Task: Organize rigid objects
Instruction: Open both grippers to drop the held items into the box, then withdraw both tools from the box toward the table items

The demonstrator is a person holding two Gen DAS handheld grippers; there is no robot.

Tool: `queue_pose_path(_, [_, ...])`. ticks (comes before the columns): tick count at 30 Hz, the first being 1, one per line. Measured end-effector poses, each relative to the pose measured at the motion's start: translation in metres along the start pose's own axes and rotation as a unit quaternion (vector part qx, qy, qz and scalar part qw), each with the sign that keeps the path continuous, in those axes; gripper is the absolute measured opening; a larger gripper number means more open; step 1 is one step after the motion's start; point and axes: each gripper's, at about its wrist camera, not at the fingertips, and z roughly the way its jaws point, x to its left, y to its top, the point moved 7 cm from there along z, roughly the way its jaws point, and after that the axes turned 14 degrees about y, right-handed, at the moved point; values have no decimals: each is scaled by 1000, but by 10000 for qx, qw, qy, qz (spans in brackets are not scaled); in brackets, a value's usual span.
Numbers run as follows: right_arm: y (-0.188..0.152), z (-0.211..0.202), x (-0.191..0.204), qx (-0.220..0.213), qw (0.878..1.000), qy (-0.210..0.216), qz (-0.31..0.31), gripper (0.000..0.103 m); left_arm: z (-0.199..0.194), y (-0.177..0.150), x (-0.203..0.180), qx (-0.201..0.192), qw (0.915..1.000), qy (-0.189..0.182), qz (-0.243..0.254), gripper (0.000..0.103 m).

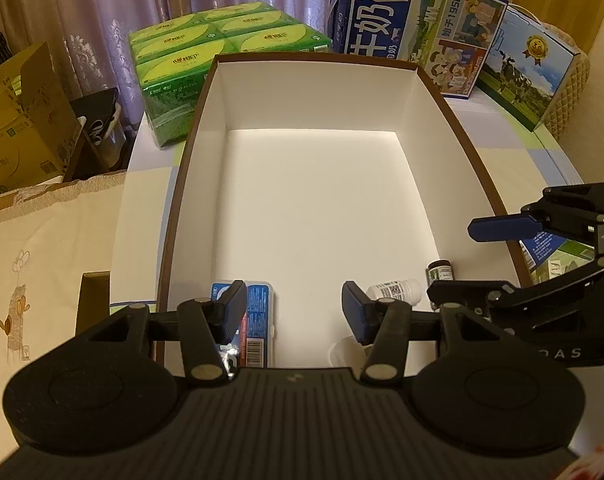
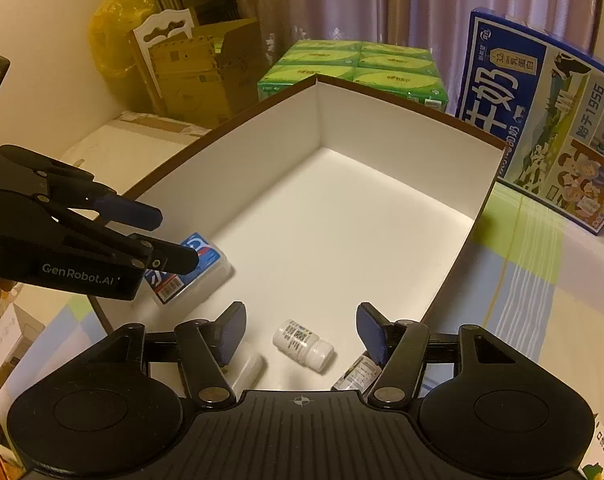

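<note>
A large box, white inside with a brown rim [image 1: 314, 92] [image 2: 402, 128], fills both views. A flat blue-labelled case [image 1: 260, 316] [image 2: 200, 270] lies at its near left. A white bottle [image 1: 398, 290] [image 2: 302, 342] lies on its side at the near right. Beside it are a small dark bottle [image 1: 440, 270] [image 2: 358, 374] and a clear tube [image 2: 248, 370]. My left gripper [image 1: 294, 312] [image 2: 170, 238] hovers open over the case, touching nothing. My right gripper [image 2: 302, 332] [image 1: 462, 262] stands open above the white bottle, pads clear of it.
Behind the box stand a green pack of tissue boxes [image 1: 226, 52] [image 2: 354, 64] and a blue milk carton case [image 1: 414, 28] [image 2: 542, 120], with a second carton [image 1: 530, 68] further right. Cardboard boxes [image 1: 22, 128] sit off the table's left edge. The far box floor is bare.
</note>
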Motion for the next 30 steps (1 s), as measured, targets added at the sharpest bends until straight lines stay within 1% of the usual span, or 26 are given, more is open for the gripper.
queue_pose_path(9, [-3,-13,6,-151,9999,65,-6,59,-14,-4,0,-62,10000,43,-50,48])
queue_pose_path(20, [-10,-53,21,-571,9982,187,19,59,-48,-7,-10,-274,9996,17,-66,48])
queue_pose_path(24, [-20,-76,23,-761,9968,221,99,59,-65,-10,-18,-398,9992,-21,-97,48])
queue_pose_path(30, [-47,-114,21,-962,9946,261,283,59,-95,-21,-37,-575,9981,-121,-189,49])
